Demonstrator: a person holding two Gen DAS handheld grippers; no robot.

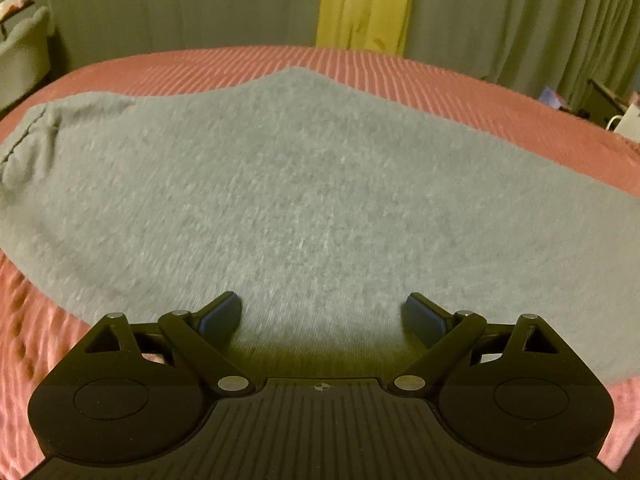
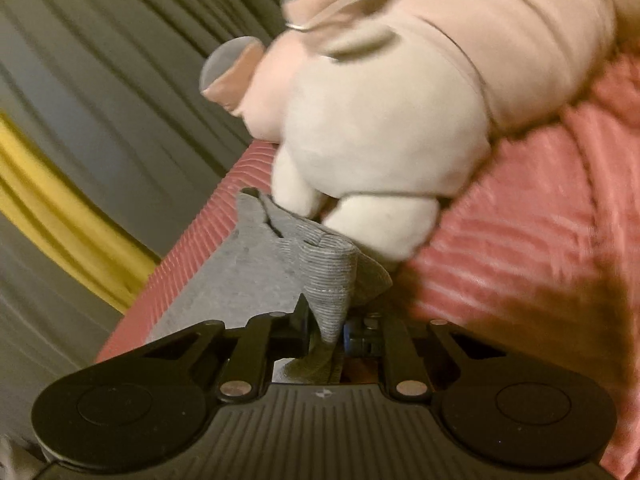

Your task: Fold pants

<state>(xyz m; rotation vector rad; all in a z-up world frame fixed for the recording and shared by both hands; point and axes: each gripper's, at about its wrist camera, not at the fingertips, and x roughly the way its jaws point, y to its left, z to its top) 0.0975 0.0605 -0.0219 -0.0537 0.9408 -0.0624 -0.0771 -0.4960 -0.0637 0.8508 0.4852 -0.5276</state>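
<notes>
- The grey pants (image 1: 304, 200) lie spread flat on a pink ribbed bedspread (image 1: 460, 80), stretching ahead of the left gripper (image 1: 324, 312) and off to both its sides.
- The left gripper hangs over the near edge of the cloth, jaws spread wide with nothing between them.
- The right gripper (image 2: 328, 332) is pinched tight on a bunched ribbed edge of the pants (image 2: 332, 276), the fabric rising in a fold from its jaws.
- Just beyond that fold sits a pale plush toy (image 2: 380, 120) on the bedspread.
- Grey curtains (image 1: 520, 12) with a yellow strip (image 1: 364, 4) hang behind the bed.
</notes>
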